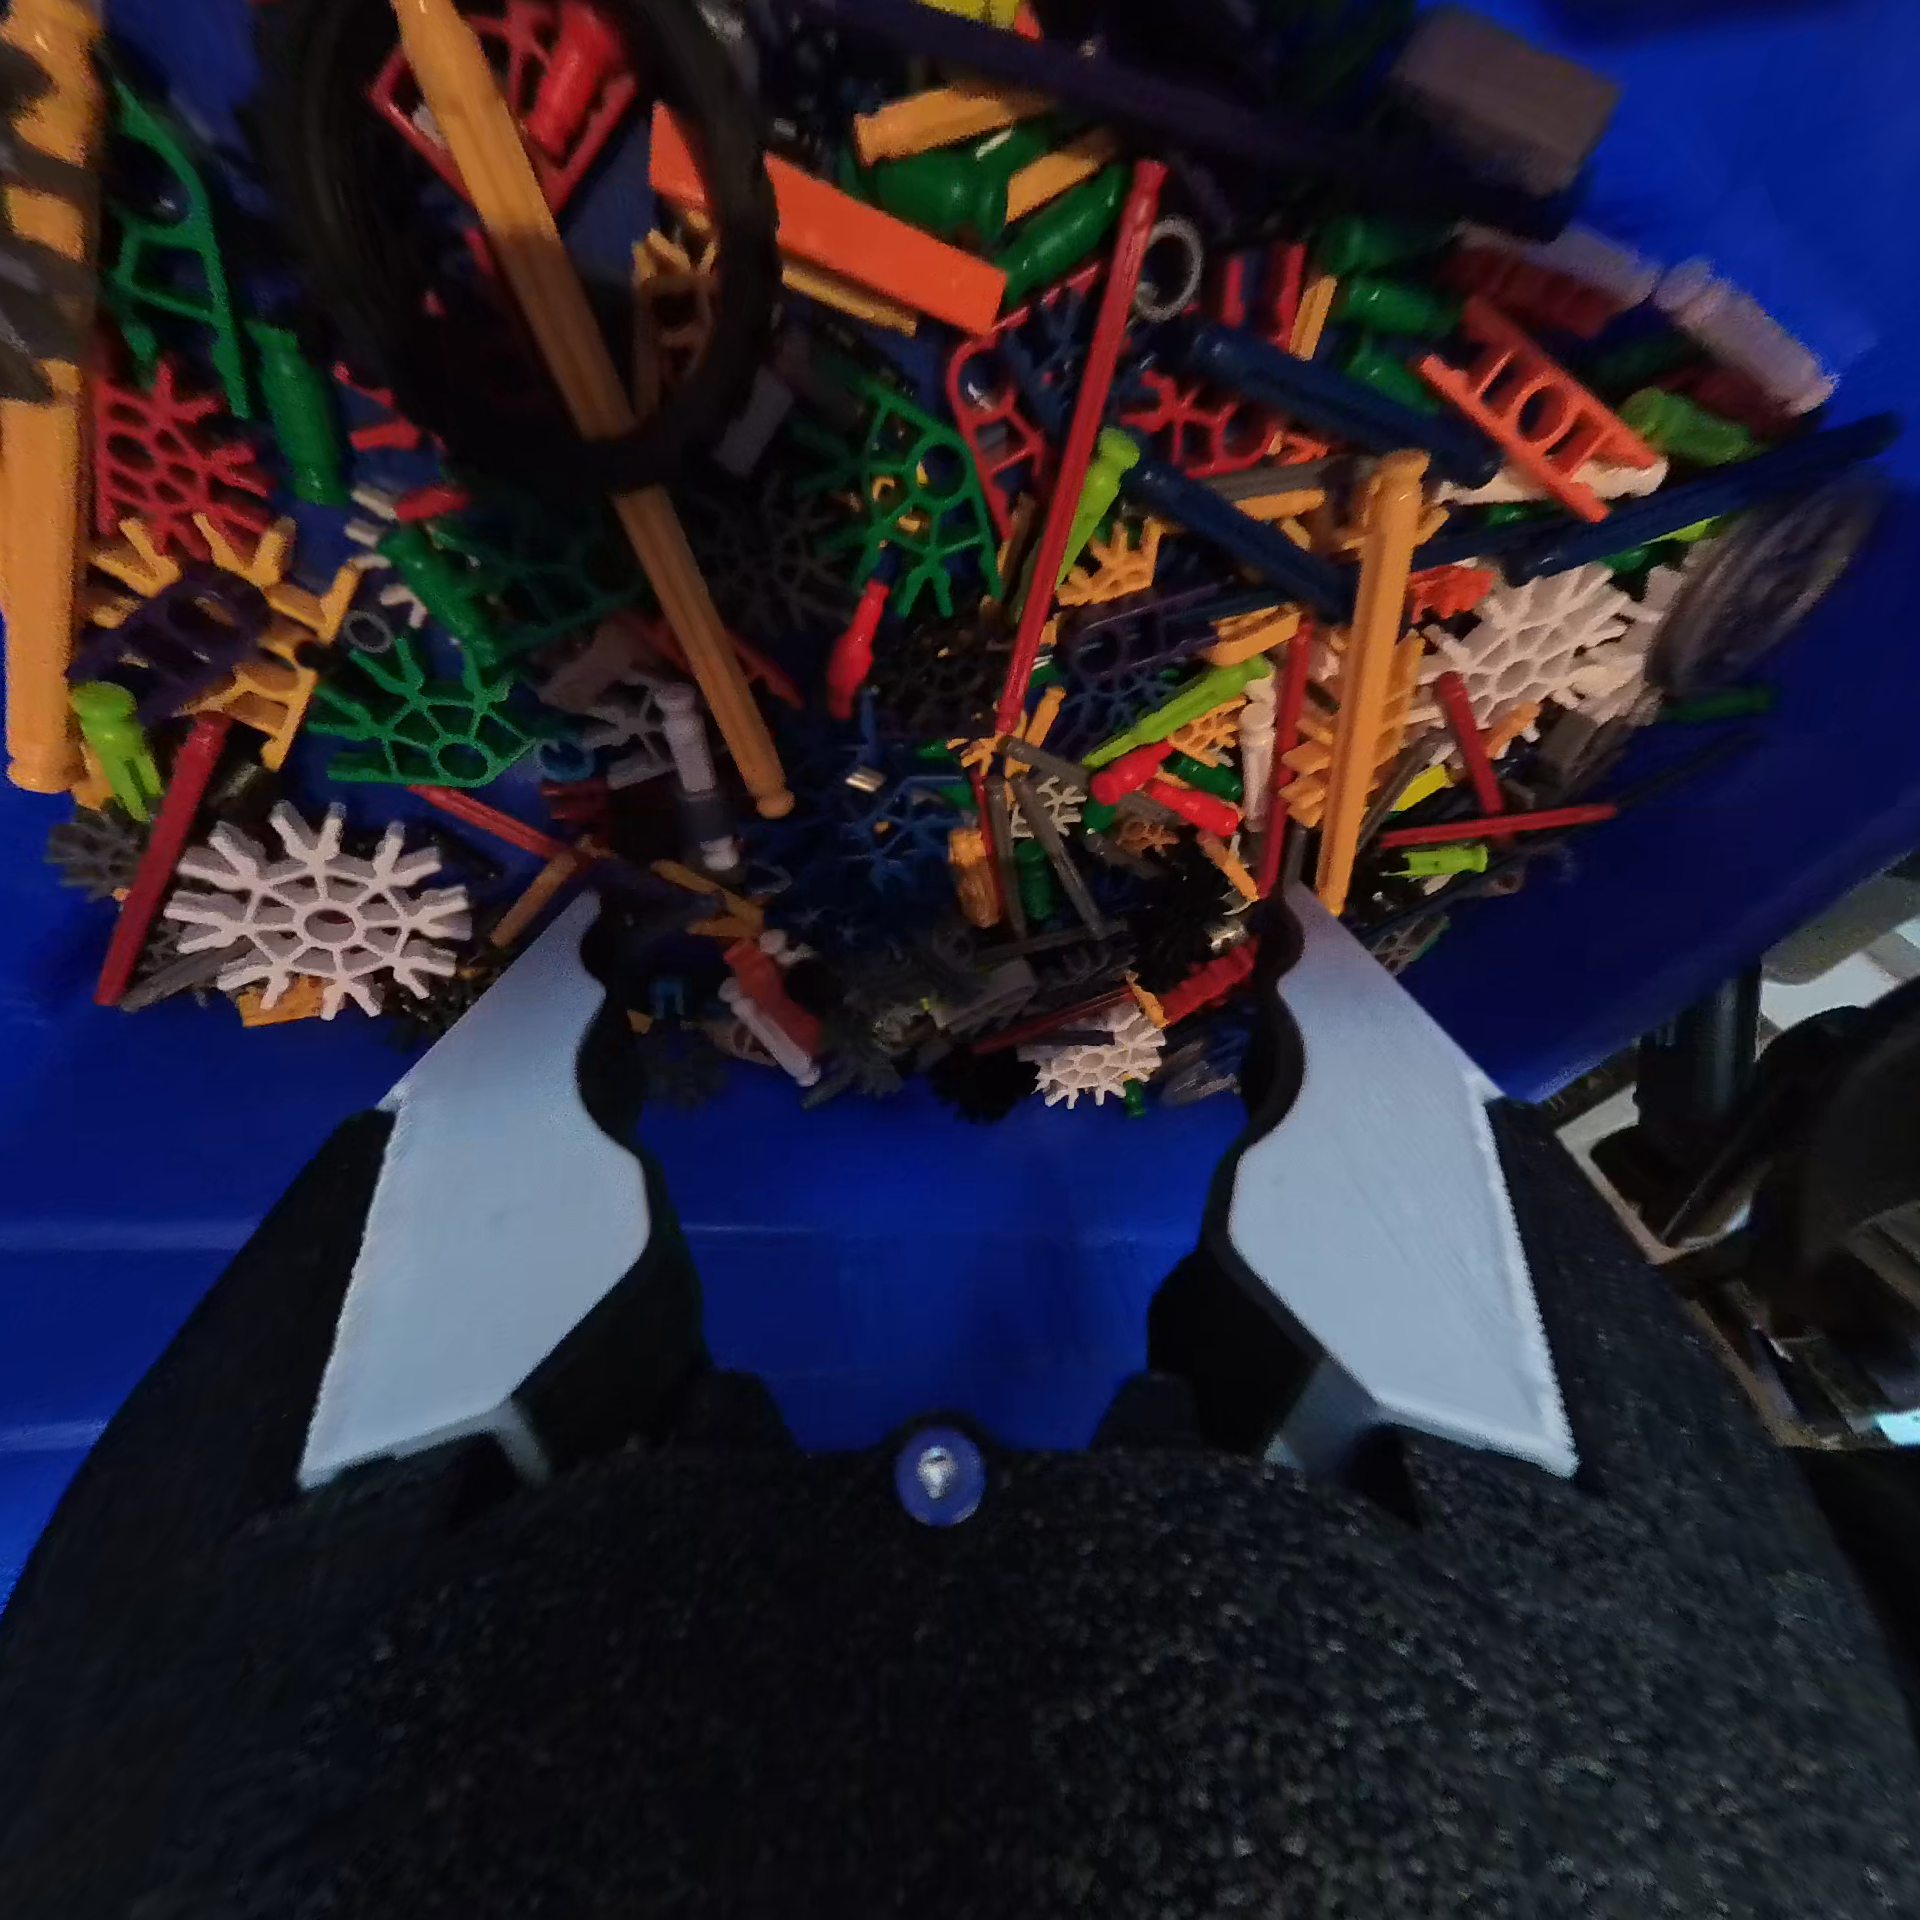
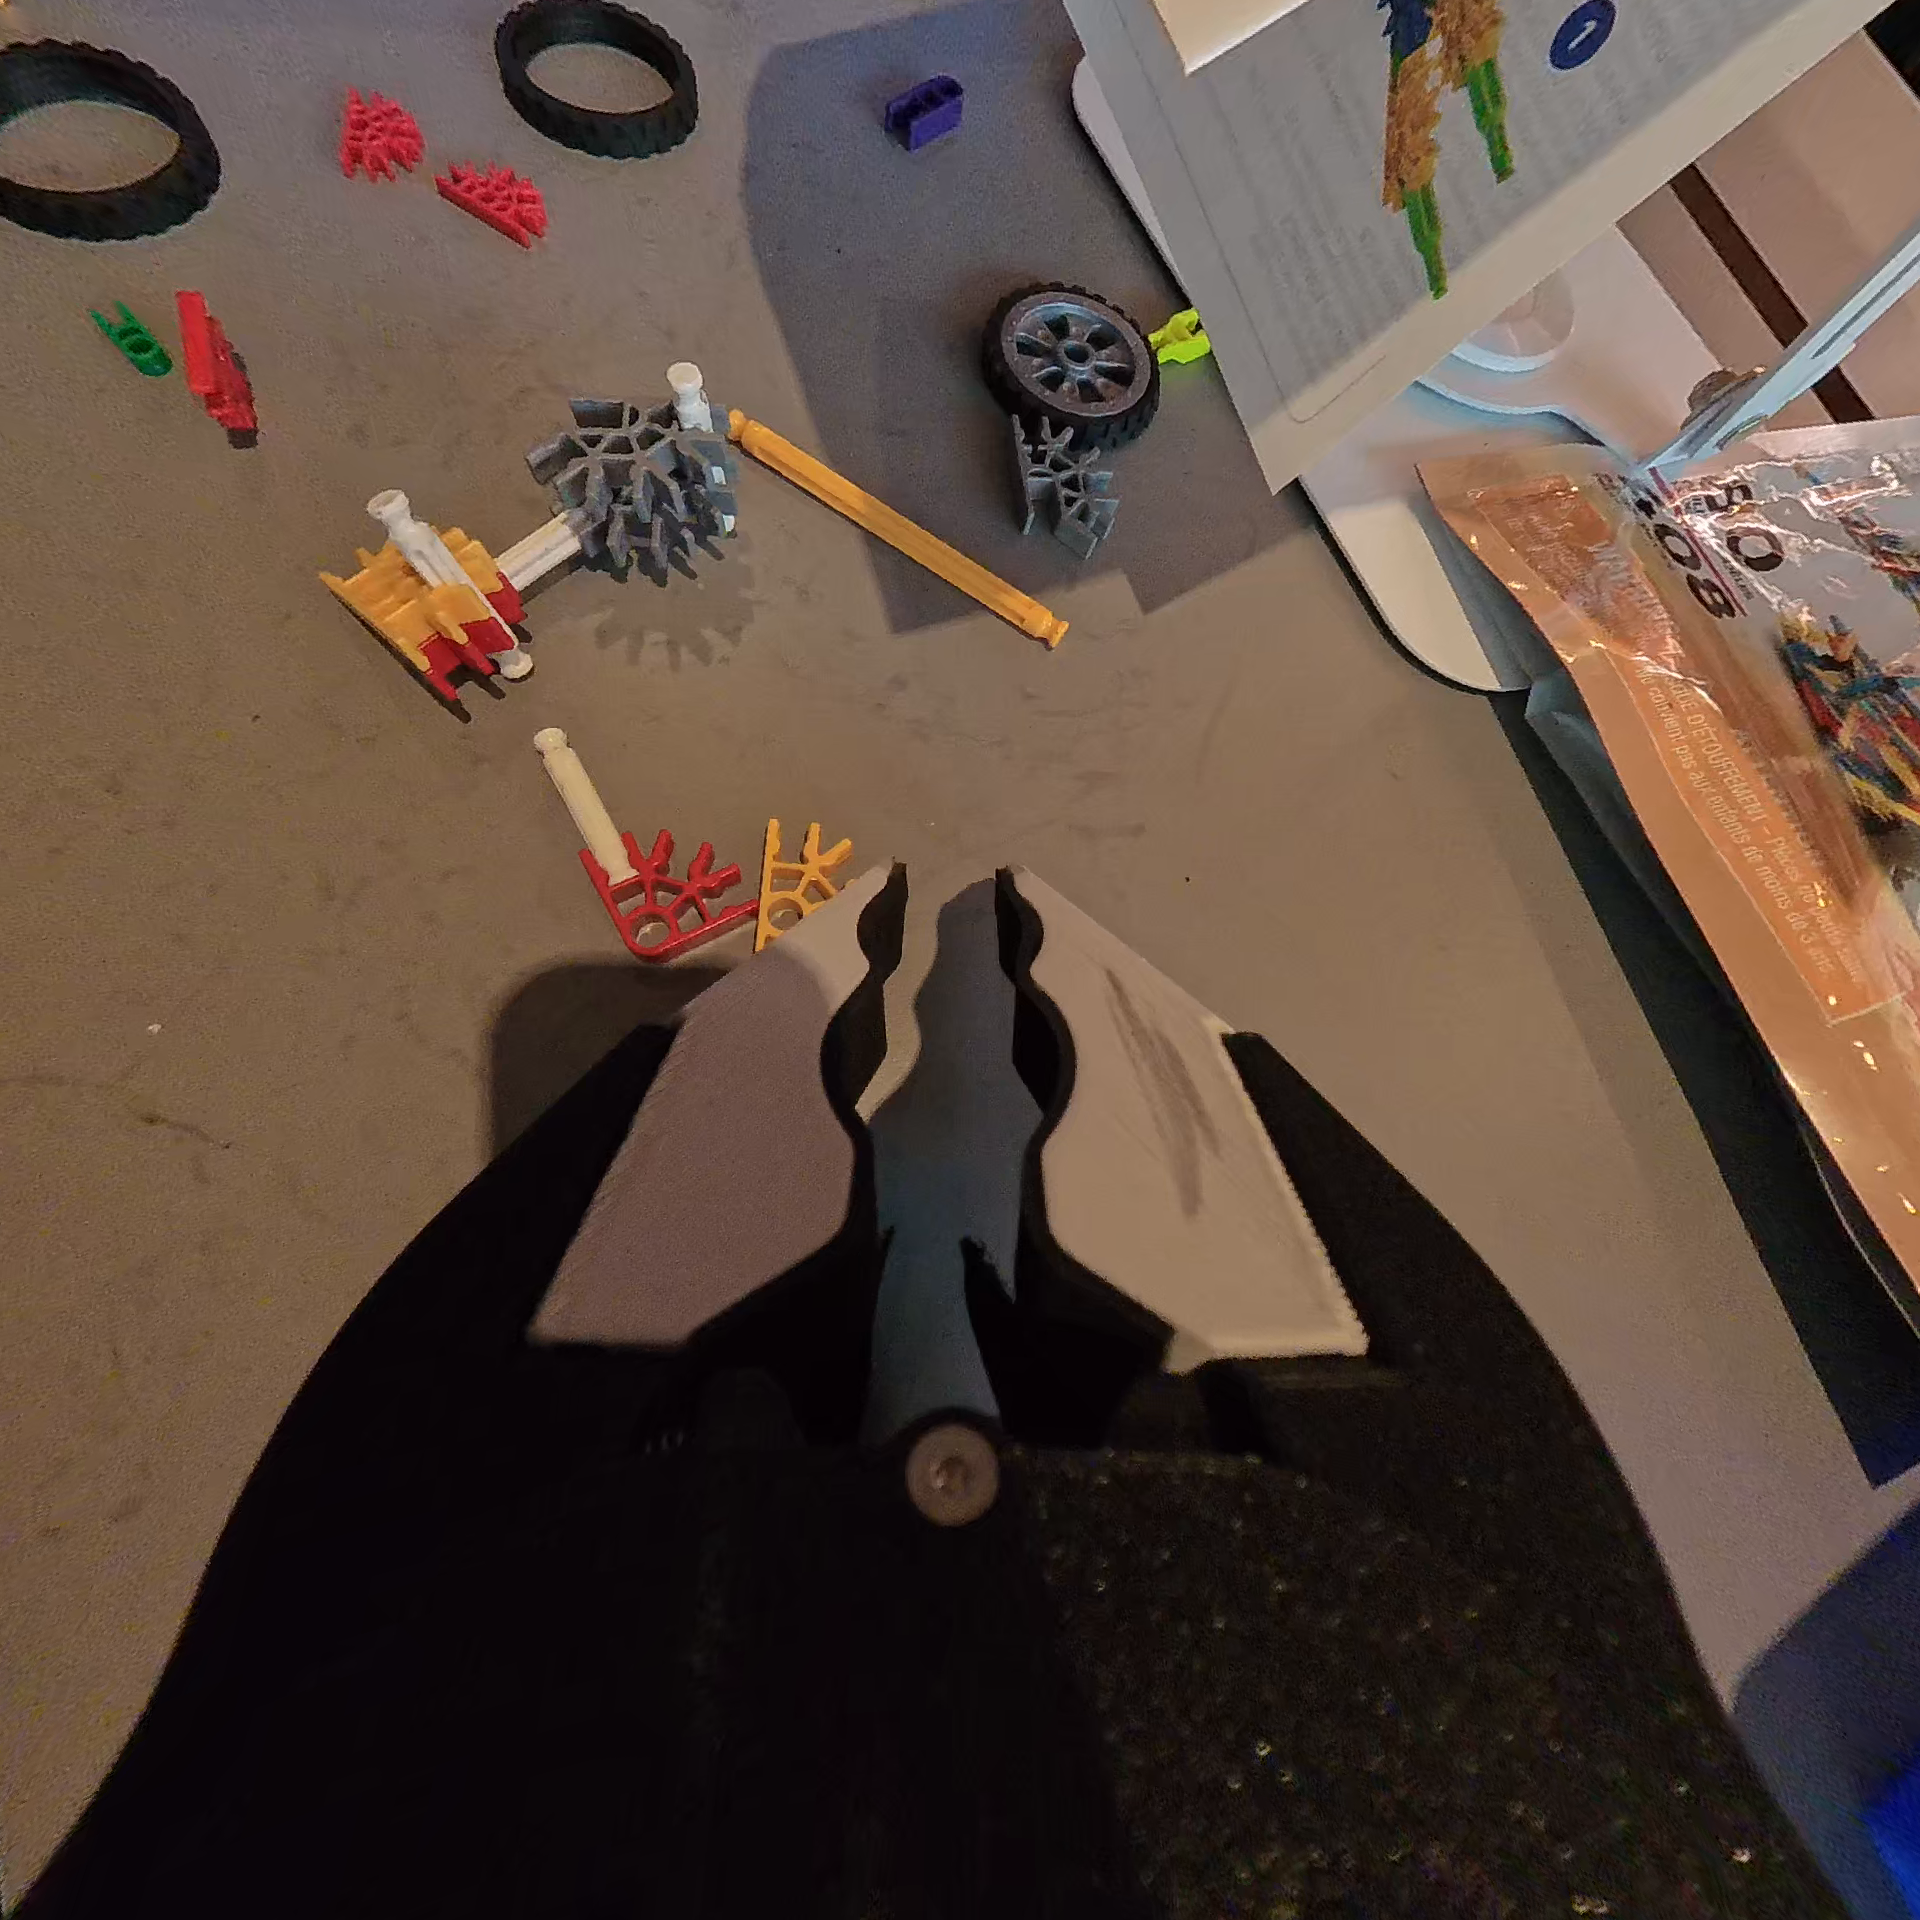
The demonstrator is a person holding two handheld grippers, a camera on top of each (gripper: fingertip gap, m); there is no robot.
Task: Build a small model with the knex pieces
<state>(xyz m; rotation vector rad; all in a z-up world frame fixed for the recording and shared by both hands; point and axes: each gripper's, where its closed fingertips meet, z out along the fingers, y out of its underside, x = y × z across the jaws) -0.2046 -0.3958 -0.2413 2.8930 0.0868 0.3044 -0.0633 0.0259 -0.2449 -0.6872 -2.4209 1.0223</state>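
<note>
The left tool [image 1: 940, 935], spread wide and empty, hovers over a heap of mixed construction pieces [image 1: 935, 540] in a blue bin [image 1: 914, 1268]. The right tool [image 2: 948, 883], nearly clenched and empty, sits just beside a yellow connector [image 2: 798, 871] and red connector [image 2: 665, 902] on the grey surface [image 2: 1195, 810].

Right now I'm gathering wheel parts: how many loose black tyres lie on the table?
2. One tyre lies at the far left edge, the other tyre near the top, right of two red connectors. A third is fitted on the grey wheel. More may lie outside the view.
</note>
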